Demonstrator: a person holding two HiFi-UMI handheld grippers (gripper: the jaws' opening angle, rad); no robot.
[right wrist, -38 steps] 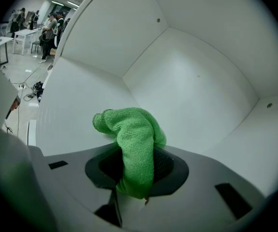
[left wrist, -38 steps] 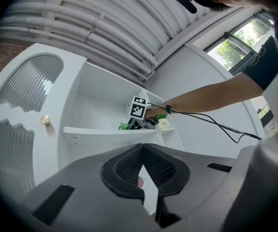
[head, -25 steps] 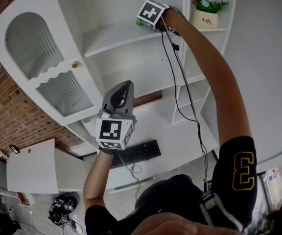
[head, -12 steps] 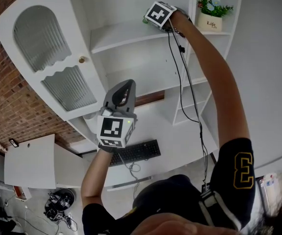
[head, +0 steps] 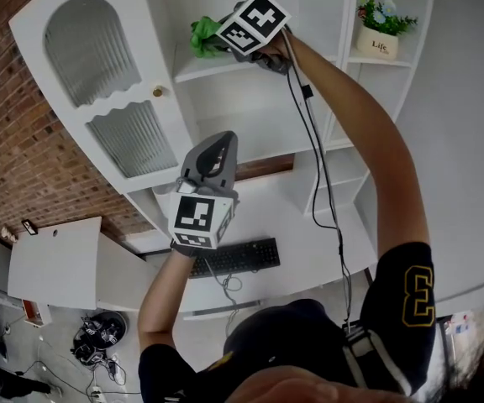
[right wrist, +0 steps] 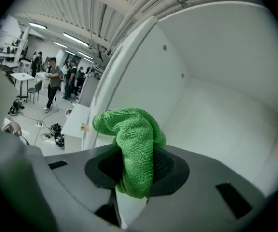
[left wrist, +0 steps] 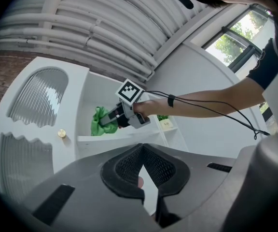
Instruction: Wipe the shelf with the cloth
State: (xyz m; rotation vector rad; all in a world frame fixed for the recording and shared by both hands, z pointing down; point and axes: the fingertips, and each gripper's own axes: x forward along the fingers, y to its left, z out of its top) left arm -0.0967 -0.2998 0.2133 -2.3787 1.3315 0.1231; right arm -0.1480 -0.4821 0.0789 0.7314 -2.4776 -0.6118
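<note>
Holding the green cloth (right wrist: pixel 134 144) pinched between its two jaws, my right gripper (head: pixel 217 42) is raised to the upper shelf (head: pixel 225 64) of the white cabinet. The right gripper view shows the cloth bunched and standing up out of the clamp, with the shelf's white floor and back wall beyond it. From the head view I see the cloth (head: pixel 202 36) over the left end of that shelf, near the open cabinet door (head: pixel 99 82) with its ribbed glass panels and brass knob (head: pixel 159 92); whether it touches the board I cannot tell. My left gripper (head: pixel 213 159) hangs lower and nearer, well apart from the shelf, above the keyboard (head: pixel 234 259) on the desk. Its jaws (left wrist: pixel 146 178) sit together with nothing between them. A potted plant (head: pixel 382 28) stands on a narrow shelf far to the right.
</note>
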